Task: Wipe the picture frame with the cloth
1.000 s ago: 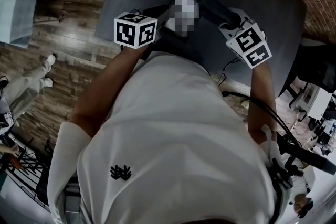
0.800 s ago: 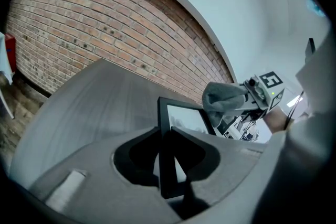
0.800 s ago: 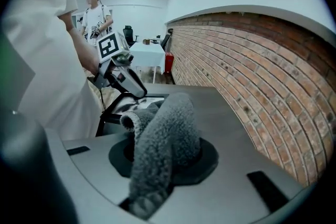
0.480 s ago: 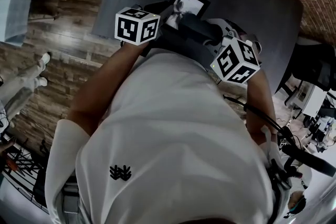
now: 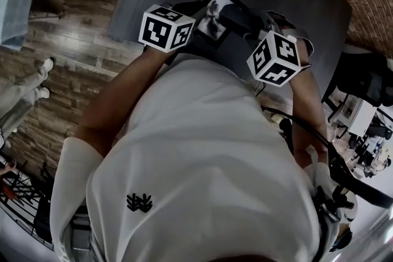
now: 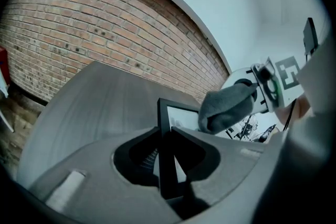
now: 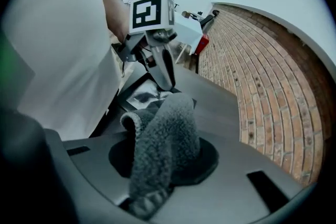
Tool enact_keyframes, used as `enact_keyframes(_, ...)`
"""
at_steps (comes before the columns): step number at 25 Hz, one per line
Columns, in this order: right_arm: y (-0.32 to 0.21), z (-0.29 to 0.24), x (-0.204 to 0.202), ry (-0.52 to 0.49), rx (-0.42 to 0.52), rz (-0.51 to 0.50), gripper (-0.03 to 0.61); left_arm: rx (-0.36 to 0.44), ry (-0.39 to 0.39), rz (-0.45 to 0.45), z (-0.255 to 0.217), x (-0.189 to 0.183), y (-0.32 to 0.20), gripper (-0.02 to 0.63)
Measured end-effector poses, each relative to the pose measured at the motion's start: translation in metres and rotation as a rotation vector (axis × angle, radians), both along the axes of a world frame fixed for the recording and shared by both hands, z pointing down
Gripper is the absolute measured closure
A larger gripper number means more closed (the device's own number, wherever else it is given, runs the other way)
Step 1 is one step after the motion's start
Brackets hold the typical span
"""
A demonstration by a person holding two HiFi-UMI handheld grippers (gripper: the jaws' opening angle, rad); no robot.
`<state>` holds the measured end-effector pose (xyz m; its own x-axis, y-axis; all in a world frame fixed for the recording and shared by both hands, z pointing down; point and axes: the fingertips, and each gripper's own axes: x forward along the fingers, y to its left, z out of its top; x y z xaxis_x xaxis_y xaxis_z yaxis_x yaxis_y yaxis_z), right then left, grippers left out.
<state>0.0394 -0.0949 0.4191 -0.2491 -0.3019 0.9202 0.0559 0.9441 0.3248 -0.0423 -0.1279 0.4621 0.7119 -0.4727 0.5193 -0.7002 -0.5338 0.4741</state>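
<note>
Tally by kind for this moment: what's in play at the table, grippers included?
picture frame: 1
cloth: 1
grippers: 2, left gripper shut on the picture frame, right gripper shut on the cloth
table: 1
Total: 5

Open tabletop (image 6: 94, 97) behind picture frame (image 6: 166, 123) — cloth (image 6: 226, 107) blocks its front.

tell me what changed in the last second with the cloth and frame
The right gripper, shut on the grey cloth, swung left, in over the picture frame; contact isn't clear. The left gripper stayed clamped on the frame's edge and barely moved.
</note>
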Motion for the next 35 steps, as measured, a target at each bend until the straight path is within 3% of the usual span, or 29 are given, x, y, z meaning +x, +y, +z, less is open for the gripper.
enact_keyframes(7,-0.03,-0.017,0.012,0.044,0.09,0.065,0.488,-0.001,0.005,0.02,-0.001,0.001,0.005,0.54)
enact_keyframes(13,0.006,-0.019,-0.025,-0.006,0.048,-0.087,0.488,-0.014,0.002,0.015,0.004,0.002,0.002,0.539)
enact_keyframes(18,0.034,-0.004,-0.039,0.039,-0.015,-0.199,0.488,-0.007,0.004,0.018,0.0,0.003,-0.002,0.54)
enact_keyframes(26,-0.013,0.003,-0.005,0.158,0.074,-0.091,0.488,-0.005,0.006,0.055,0.001,0.01,0.001,0.539)
enact_keyframes(29,-0.027,-0.004,0.0,0.156,0.102,-0.038,0.488,-0.01,0.01,0.061,0.001,0.01,0.003,0.54)
enact_keyframes(35,-0.004,-0.004,-0.029,0.092,0.066,-0.136,0.488,-0.012,0.015,0.071,0.001,0.012,0.004,0.54)
